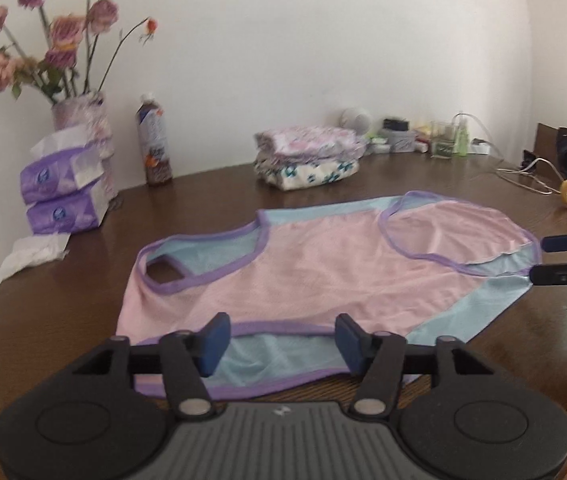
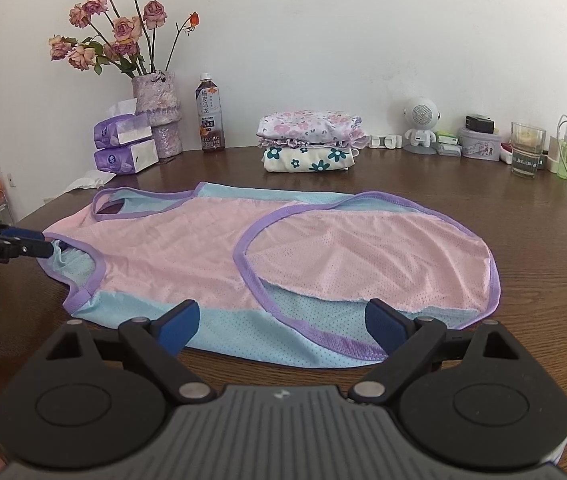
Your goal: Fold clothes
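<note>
Two open tongs [image 1: 279, 346] [image 2: 281, 326], flat pink vest [image 2: 267, 256]

Two low wrist views — opposite ends, shared garment [image 1: 323, 264] between

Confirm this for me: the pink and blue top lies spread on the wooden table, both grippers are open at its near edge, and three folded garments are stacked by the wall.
Not three: the folded stack holds two garments, a pink floral one on a white one with teal flowers, as the right wrist view shows. The rest holds: the top lies spread on the table, with the left gripper and right gripper open at its near edge.
</note>
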### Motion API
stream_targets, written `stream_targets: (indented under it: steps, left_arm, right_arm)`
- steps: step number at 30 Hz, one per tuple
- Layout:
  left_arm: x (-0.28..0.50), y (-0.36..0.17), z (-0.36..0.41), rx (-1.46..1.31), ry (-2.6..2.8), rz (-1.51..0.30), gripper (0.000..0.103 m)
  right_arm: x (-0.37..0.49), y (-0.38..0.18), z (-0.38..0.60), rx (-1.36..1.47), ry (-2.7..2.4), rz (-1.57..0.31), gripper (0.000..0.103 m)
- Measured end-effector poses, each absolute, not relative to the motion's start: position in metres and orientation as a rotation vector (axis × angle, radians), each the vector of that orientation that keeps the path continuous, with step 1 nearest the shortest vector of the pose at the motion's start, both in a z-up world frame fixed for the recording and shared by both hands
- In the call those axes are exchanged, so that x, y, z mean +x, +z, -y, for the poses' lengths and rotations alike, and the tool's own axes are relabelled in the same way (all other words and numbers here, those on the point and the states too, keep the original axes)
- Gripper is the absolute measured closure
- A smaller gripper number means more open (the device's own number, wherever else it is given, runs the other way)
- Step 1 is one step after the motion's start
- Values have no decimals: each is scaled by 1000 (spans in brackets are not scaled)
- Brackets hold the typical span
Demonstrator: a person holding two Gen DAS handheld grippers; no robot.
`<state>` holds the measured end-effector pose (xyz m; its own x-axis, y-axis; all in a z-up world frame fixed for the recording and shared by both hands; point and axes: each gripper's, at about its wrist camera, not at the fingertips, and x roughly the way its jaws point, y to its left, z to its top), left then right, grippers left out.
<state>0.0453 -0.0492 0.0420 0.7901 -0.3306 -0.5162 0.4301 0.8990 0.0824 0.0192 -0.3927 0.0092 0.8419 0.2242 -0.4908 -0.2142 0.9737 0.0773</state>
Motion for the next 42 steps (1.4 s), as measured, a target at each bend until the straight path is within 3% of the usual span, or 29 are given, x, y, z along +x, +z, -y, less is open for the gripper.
stream_targets:
  steps: [2, 4, 5, 15, 18, 25, 27, 28, 29, 32, 33, 35, 37, 42]
  left_arm:
    - [31, 42, 66, 230, -462, -478, 22]
    - [19, 35, 80, 234, -489, -467, 15]
    - [15, 32, 84, 226, -497, -468, 15]
    - [6, 13, 96, 200, -545, -514, 14]
    - [9, 11, 96, 187, -535, -533, 21]
    - [28, 9, 94, 107, -526, -596, 54]
    - [33, 7, 96, 95, -515, -613, 58]
    - [36, 6, 97, 87, -510, -622, 65]
    - [39, 5, 96, 75, -506, -635, 78]
    - [46, 0, 91, 34, -501, -668, 93]
    - [46, -2, 90, 26, -496, -678, 95]
    - [46, -5, 88, 18, -486, -691, 98]
    - [44, -5, 85, 14, -483, -692, 98]
    - [41, -2, 82, -14, -454, -701, 97]
  right_arm:
    - [16, 11, 395, 8, 227, -519, 11]
    - [13, 13, 398, -3, 222, -517, 8]
    - [11, 13, 398, 3, 221, -518, 0]
    - [-2, 9, 387, -8, 251, -539, 0]
    - [0, 8, 387, -24, 238, -562, 0]
    - [5, 5, 389, 2, 208, -599, 0]
    - [10, 5, 389, -10, 202, -593, 1]
    - [14, 6, 389, -20, 197, -589, 3]
    - [19, 6, 389, -29, 191, -588, 11]
    - [27, 6, 392, -35, 190, -604, 37]
    - [28, 6, 393, -32, 189, -610, 41]
    - [30, 5, 395, -27, 186, -623, 62]
    - [31, 4, 398, -21, 183, -636, 74]
    - [35, 2, 403, -8, 176, -668, 77]
